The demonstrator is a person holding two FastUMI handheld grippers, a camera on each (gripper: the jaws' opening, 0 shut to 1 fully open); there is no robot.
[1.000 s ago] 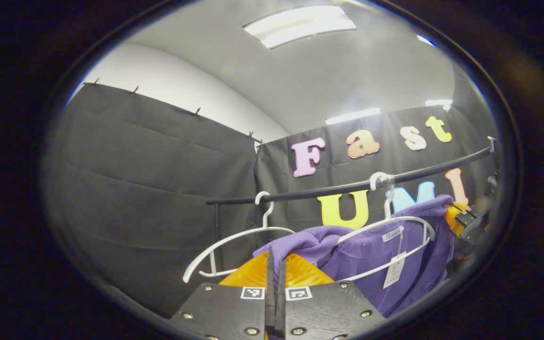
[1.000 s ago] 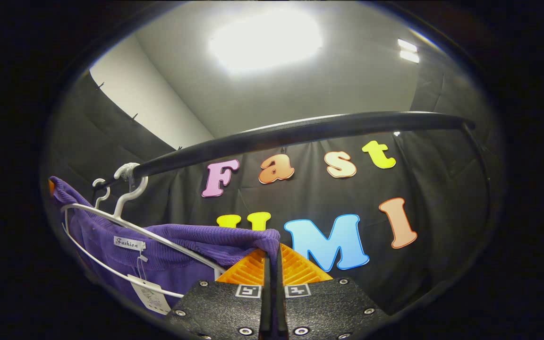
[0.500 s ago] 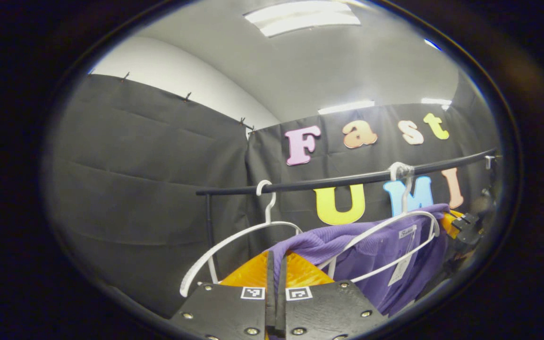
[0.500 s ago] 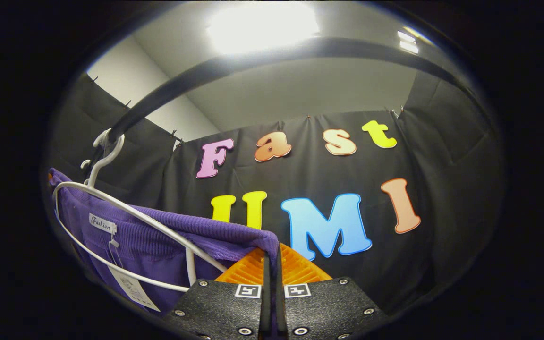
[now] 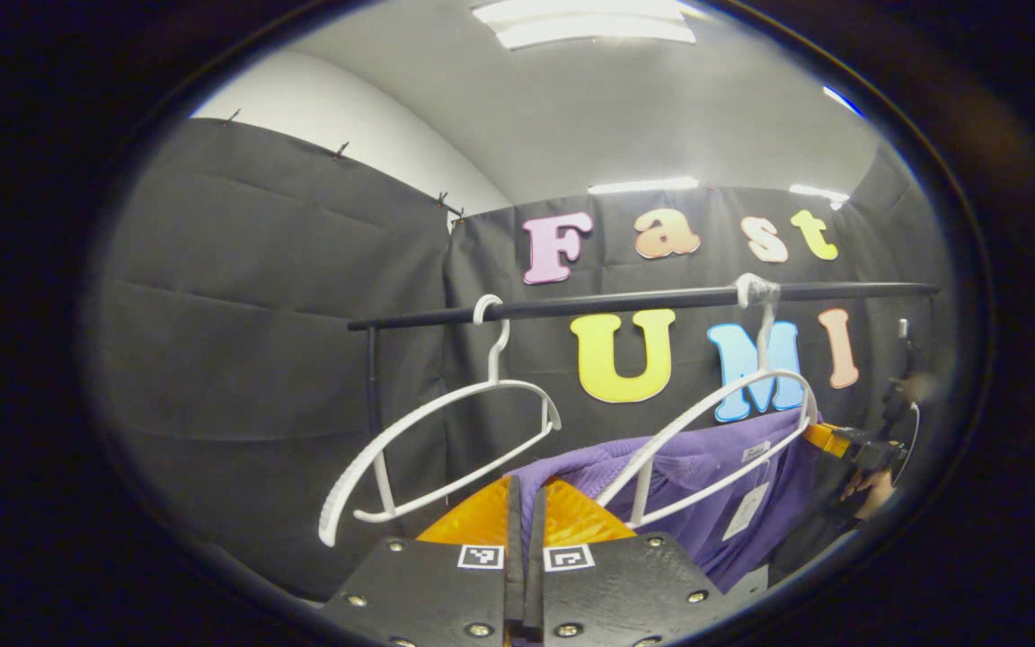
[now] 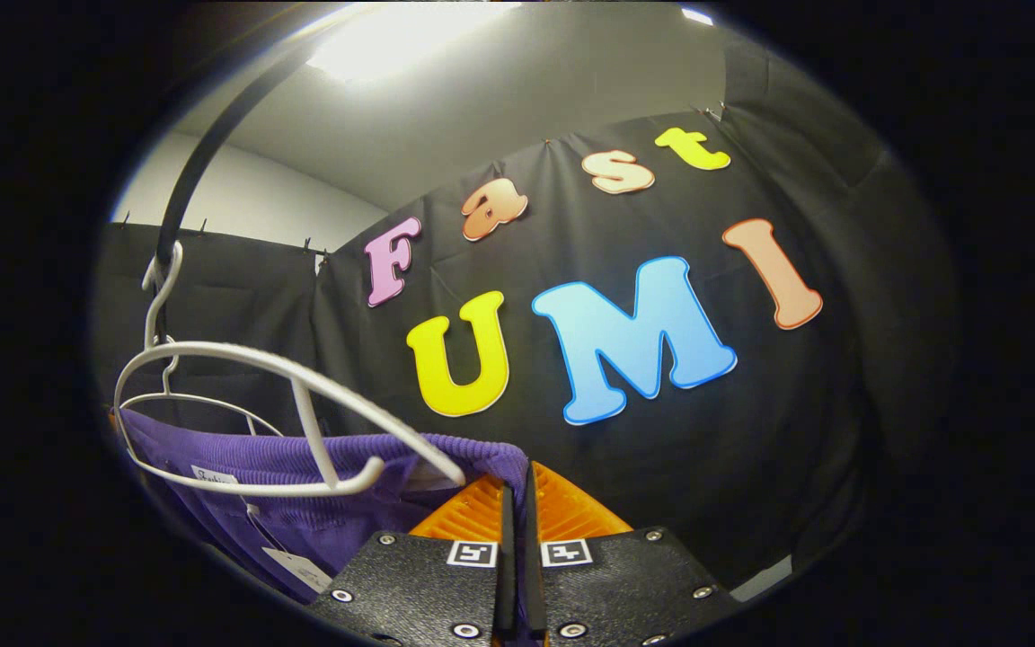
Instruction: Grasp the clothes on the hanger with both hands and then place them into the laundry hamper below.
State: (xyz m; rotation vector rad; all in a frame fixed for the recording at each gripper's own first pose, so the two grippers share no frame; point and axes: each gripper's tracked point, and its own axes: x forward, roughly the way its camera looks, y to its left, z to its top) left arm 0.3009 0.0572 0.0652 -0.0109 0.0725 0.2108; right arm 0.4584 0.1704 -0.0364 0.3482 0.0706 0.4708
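Both claws, left and right, stay clamped on the purple garment; it has dropped below its hanger.

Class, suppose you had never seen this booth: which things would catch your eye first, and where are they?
The purple garment stands out, stretched low between the left gripper and the right gripper, each shut on an end. Above it, two white hangers, one empty and one over the garment, hang from the black rail.
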